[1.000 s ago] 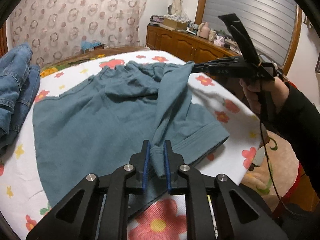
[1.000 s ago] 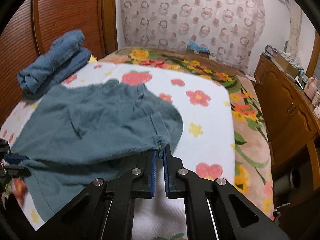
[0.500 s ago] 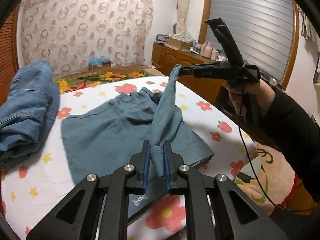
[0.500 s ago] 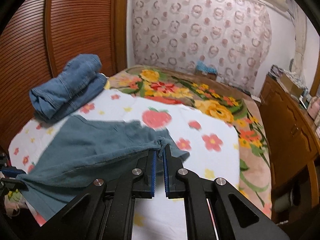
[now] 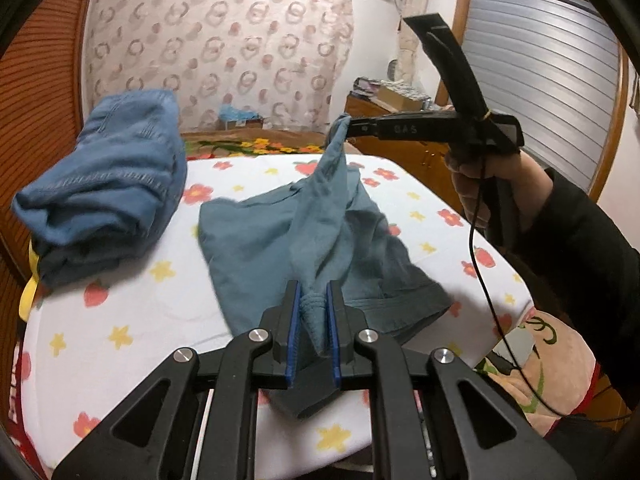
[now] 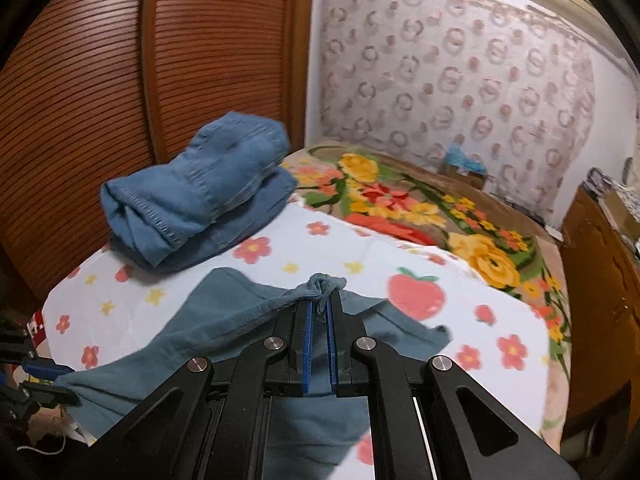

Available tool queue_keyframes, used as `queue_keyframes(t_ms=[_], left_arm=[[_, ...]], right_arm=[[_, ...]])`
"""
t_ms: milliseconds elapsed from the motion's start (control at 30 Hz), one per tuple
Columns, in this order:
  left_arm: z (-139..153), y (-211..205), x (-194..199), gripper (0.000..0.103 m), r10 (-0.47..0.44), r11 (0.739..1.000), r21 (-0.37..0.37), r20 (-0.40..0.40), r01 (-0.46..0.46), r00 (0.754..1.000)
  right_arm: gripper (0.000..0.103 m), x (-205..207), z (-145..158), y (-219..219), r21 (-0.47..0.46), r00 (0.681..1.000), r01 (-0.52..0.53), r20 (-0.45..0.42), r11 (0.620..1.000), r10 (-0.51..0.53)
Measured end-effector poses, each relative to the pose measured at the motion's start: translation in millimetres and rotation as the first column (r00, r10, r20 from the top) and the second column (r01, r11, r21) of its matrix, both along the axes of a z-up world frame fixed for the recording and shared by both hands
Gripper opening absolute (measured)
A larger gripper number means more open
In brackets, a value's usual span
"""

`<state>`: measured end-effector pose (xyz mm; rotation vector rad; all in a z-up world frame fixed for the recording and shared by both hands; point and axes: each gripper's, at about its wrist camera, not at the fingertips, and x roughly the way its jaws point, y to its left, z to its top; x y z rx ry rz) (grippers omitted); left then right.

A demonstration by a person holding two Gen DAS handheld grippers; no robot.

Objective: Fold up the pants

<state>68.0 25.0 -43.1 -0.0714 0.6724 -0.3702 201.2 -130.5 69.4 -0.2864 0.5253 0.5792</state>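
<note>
L gripper: fingers clamped on hem of teal pants
R gripper: fingers pinched on bunched waistband
Pants: stretched btwn both; rest draped on bed; folded jeans beside

Our left tool and right tool each pinch the teal pants, lifting them off the bed.

Pants: plain teal. Folded jeans, left of frame: faded blue denim. Sheet: white, printed with red flowers, strawberries and yellow stars. Blanket, centre right: brown with yellow and red blooms. Curtain, top: pale, pink rings. Gripper pads: blue; bodies black.
</note>
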Motion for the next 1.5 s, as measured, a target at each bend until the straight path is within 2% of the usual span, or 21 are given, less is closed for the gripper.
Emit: queue_keyframes(t_ms=[200,367,500,667,1000,1267,1500], left_arm=[[-7,13,-8,0.014,0.033,0.999,-0.007,-0.016,-0.034,0.999],[-21,17,-5,0.014,0.052,0.999,0.003,-0.051,-0.052,0.997],[-31,14,-3,0.014,0.053,0.999,0.014,-0.076,-0.052,0.996],[-39,11,-1,0.014,0.054,0.998,0.02,-0.095,-0.052,0.994],[-46,11,-1,0.014,0.073,0.997,0.037,-0.11,-0.069,0.991],[-45,10,0,0.014,0.079,0.996,0.048,-0.116,-0.073,0.99],[-46,9,4,0.028,0.091,0.993,0.079,-0.118,-0.082,0.989]], right_arm=[[0.006,7,-6,18,-0.017,0.998,-0.057,-0.009,0.998,0.056],[0.007,20,-14,19,-0.025,0.997,-0.055,-0.05,0.998,0.054],[0.015,31,-22,15,-0.058,0.994,-0.032,-0.106,0.998,0.026],[0.023,27,-18,-1,-0.036,0.992,-0.034,-0.122,0.999,0.03],[0.026,-20,-17,-33,0.014,0.993,-0.02,-0.114,1.0,0.021],[0.026,-46,-31,-48,0.003,0.99,-0.004,-0.141,1.0,0.005],[0.026,-69,-59,-57,-0.009,0.983,-0.007,-0.183,1.0,0.005]])
